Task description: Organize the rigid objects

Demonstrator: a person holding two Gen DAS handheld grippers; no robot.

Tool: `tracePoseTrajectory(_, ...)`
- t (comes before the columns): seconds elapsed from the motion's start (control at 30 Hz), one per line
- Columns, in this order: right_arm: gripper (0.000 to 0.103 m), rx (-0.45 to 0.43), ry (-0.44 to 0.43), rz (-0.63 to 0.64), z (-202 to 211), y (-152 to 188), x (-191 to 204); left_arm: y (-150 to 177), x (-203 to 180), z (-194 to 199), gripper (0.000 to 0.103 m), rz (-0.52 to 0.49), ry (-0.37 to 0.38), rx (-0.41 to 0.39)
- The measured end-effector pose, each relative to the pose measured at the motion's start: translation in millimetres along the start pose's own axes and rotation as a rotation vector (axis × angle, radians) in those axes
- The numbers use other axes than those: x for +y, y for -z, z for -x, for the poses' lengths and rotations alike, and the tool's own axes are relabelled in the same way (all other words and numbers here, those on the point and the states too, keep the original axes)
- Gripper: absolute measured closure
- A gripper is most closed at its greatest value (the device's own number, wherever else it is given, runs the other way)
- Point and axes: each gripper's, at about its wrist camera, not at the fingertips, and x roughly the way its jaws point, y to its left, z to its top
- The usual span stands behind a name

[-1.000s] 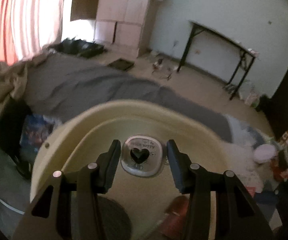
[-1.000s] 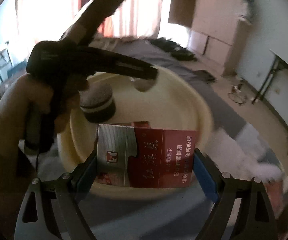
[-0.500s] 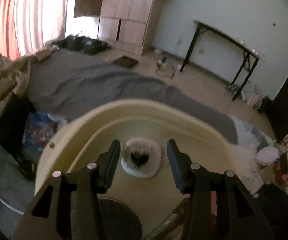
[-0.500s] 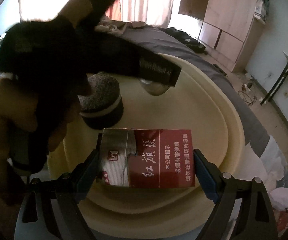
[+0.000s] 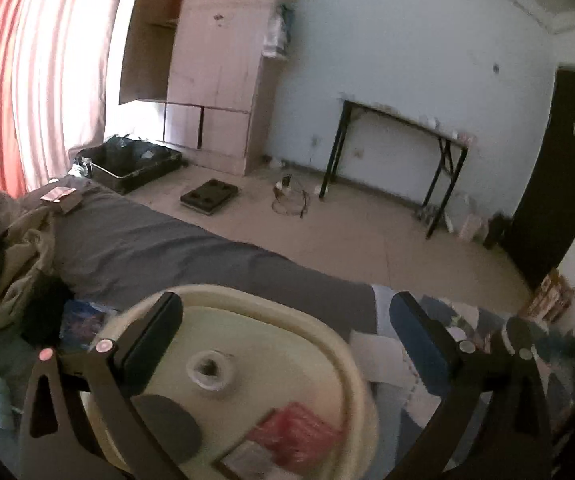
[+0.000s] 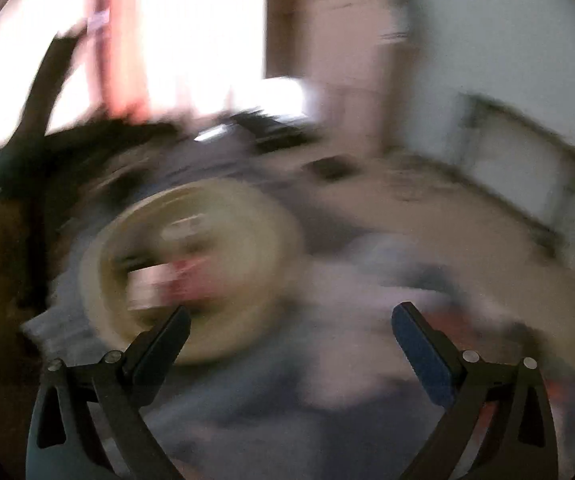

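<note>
A cream basin (image 5: 351, 360) sits on the grey bed. Inside it lie a small white tin with a heart (image 5: 209, 370), a dark round object (image 5: 167, 426) and a red and silver cigarette pack (image 5: 283, 440). My left gripper (image 5: 285, 320) is open and empty above the basin. The right wrist view is blurred. In it my right gripper (image 6: 289, 328) is open and empty, raised off the basin (image 6: 247, 320), with the red pack (image 6: 175, 280) lying inside.
The grey bed sheet (image 5: 159, 240) stretches behind the basin, with crumpled clothes (image 5: 3, 248) at left. A white paper (image 5: 375, 354) and cluttered items lie right of the basin. On the floor are an open suitcase (image 5: 127, 164), a black-legged table (image 5: 399, 160) and a wardrobe (image 5: 215, 64).
My left gripper opened wide, let go of the white tin in the basin and rose. My right gripper released the red pack into the basin and pulled back quickly.
</note>
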Motion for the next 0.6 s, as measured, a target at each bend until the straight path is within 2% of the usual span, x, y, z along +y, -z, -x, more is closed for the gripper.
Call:
tracePoseTrajectory(0.07,0.000,-0.052,0.160,-0.118,33,13,-53,0,-26,-7,0.000,-0.034,-0.025,0.020)
tracePoseTrajectory(0.17,0.000,-0.069,0.279,-0.259,61,38,-117,-4,-76,-2,0.000,-0.144,-0.015,-0.019)
tracePoseTrajectory(0.2,0.000,-0.071,0.310,-0.298,67,45,-130,-4,-89,-3,0.000,-0.179,-0.040,-0.040)
tracePoseTrajectory(0.23,0.000,-0.090,0.354,-0.345,75,54,-145,-5,-108,-15,0.000,-0.195,-0.079,-0.026)
tracePoseTrajectory(0.3,0.000,-0.134,0.439,-0.424,91,72,-172,0,-127,-37,0.000,-0.188,-0.050,0.042)
tracePoseTrajectory(0.33,0.000,-0.136,0.446,-0.447,93,77,-178,10,-139,-50,0.000,-0.195,-0.003,0.076)
tracePoseTrajectory(0.4,0.000,-0.118,0.424,-0.515,84,87,-192,30,-153,-63,0.000,-0.231,0.031,0.073)
tracePoseTrajectory(0.43,0.000,-0.094,0.397,-0.529,76,93,-196,41,-163,-78,0.000,-0.288,0.059,0.095)
tracePoseTrajectory(0.5,0.000,-0.014,0.360,-0.485,53,99,-195,51,-173,-103,0.000,-0.325,0.013,0.172)
tracePoseTrajectory(0.57,0.000,0.073,0.367,-0.428,35,103,-193,55,-169,-108,0.000,-0.305,0.087,0.164)
tracePoseTrajectory(0.6,0.000,0.116,0.369,-0.395,23,103,-191,58,-167,-112,0.000,-0.291,0.125,0.189)
